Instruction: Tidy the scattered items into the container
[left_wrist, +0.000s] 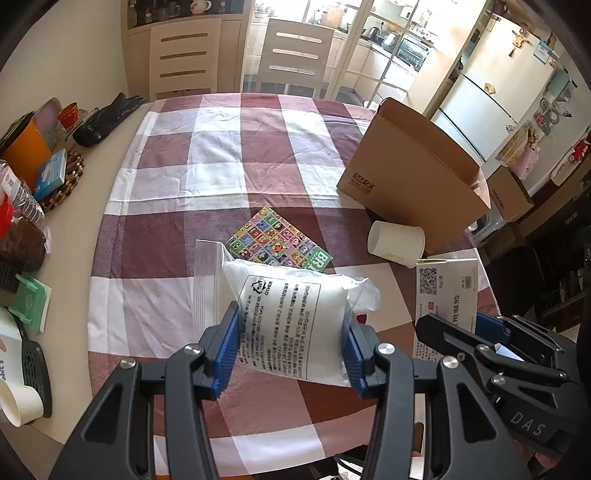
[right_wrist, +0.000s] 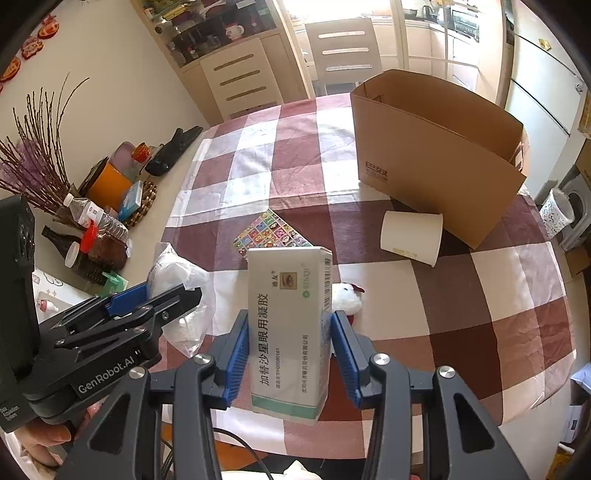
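Observation:
My left gripper (left_wrist: 291, 345) is shut on a white zip bag (left_wrist: 288, 314) with black print, lifted off the checked tablecloth (left_wrist: 221, 155). In the right wrist view my right gripper (right_wrist: 288, 354) is shut on a white medicine box (right_wrist: 288, 332) held upright above the table. An open cardboard box (left_wrist: 410, 173) (right_wrist: 436, 155) stands at the far right. In front of it a white paper cup (left_wrist: 397, 242) (right_wrist: 412, 236) lies on its side. A colourful patterned booklet (left_wrist: 280, 238) (right_wrist: 271, 230) lies flat mid-table. A small white plush toy (right_wrist: 345, 295) sits beside the medicine box.
Clutter lines the left table edge: an orange container (left_wrist: 26, 151), a blue box on a woven mat (left_wrist: 51, 173), bottles (right_wrist: 92, 218), a black folded umbrella (left_wrist: 103, 122). Two chairs (left_wrist: 295, 55) stand behind the table. A fridge (left_wrist: 487, 96) is at the right.

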